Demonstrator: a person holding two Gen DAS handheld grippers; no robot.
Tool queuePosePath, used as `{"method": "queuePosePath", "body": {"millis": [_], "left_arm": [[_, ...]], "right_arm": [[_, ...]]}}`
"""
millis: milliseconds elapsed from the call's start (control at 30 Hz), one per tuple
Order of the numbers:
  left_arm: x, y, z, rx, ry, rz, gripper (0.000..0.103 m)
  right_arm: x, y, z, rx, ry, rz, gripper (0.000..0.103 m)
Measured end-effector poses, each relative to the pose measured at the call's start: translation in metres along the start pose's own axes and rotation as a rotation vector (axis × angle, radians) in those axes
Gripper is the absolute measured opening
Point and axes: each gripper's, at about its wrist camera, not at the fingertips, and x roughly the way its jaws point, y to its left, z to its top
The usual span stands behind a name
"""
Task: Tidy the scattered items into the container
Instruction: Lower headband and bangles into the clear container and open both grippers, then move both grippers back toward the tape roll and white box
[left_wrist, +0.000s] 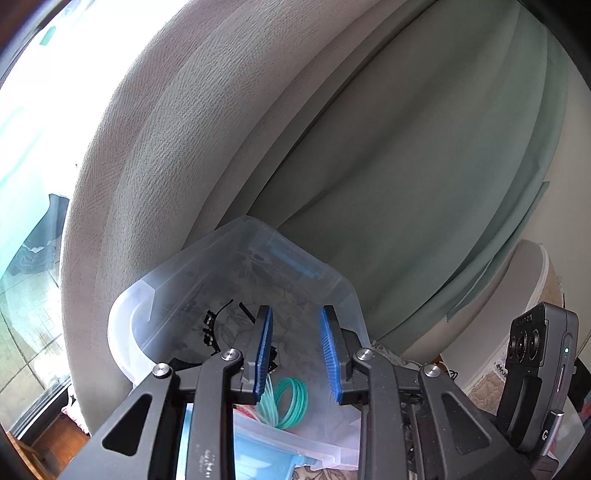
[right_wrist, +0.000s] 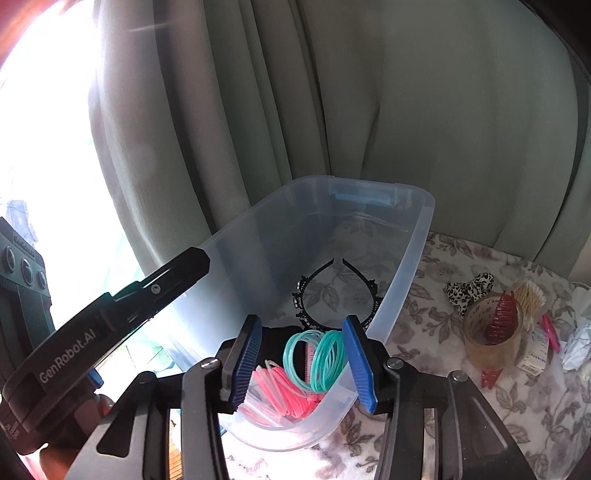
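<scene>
Clear plastic container (right_wrist: 413, 243) (one), one black headband (right_wrist: 334, 295) inside.

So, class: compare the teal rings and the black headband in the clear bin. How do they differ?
The teal rings are closed loops, bunched and standing on edge; the black headband is one open arc lying flat. The rings sit at the bin's near end, the headband further in. Both lie inside the clear bin.
</scene>
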Motion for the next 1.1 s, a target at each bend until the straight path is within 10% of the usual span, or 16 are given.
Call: {"method": "queuePosePath", "body": {"millis": [1100], "left_arm": [[-0.003,-0.168,-0.026,0.311,0.016,-0.102,0.055]], "right_arm": [[-0.155,-0.088,-0.01,0.252,-0.281,-0.085,0.052]]}}
